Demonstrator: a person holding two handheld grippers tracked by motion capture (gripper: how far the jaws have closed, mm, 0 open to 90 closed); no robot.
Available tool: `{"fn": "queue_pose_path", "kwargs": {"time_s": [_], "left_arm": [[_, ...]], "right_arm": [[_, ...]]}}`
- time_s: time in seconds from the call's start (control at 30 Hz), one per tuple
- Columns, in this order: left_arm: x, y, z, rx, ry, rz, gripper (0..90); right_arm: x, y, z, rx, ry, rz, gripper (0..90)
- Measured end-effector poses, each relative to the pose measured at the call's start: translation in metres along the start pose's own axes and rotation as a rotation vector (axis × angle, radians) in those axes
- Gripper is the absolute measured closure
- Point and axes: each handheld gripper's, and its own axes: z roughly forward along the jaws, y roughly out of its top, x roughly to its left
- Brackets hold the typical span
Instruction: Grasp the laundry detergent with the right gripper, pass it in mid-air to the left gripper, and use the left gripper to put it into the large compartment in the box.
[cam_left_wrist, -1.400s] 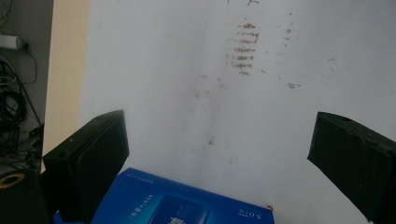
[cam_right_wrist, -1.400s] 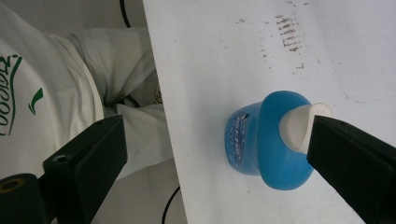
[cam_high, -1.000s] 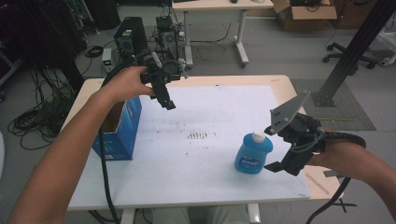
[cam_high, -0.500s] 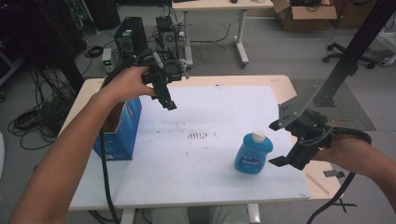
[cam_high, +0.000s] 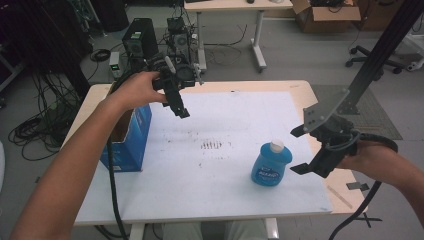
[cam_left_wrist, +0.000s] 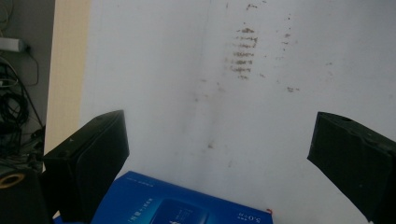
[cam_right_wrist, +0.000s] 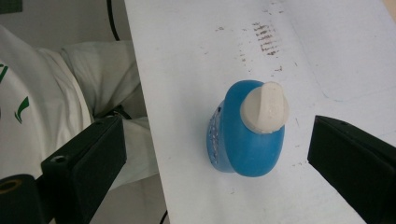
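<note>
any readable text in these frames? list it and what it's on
"5.0" followed by unclear letters: upside down on the blue box, left gripper view.
Bottle label: white wording, too blurred to read.
Box side in the high view: print too small to read.
Person's shirt: green mark, cut off, unreadable.

Looked like lab or robotics workspace: computer tower (cam_high: 138, 42) on floor, cable tangles (cam_high: 37, 127) at left, plain work desk (cam_high: 235, 6) behind, cardboard box (cam_high: 325, 10), office chair (cam_high: 382, 52), black rig strut (cam_high: 385, 47) beside table (cam_high: 280, 86).
</note>
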Motion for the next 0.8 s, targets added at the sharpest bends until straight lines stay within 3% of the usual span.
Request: {"fn": "queue_pose_path", "kwargs": {"time_s": [0.6, 0.8], "left_arm": [[-0.002, 0.001, 0.0, 0.001, 0.002, -0.002, 5.3], [-0.001, 0.001, 0.001, 0.008, 0.001, 0.0, 5.3]], "right_arm": [[-0.014, -0.026, 0.011, -0.04, 0.008, 0.032, 4.0], [-0.017, -0.037, 0.015, -0.081, 0.004, 0.043, 4.0]]}}
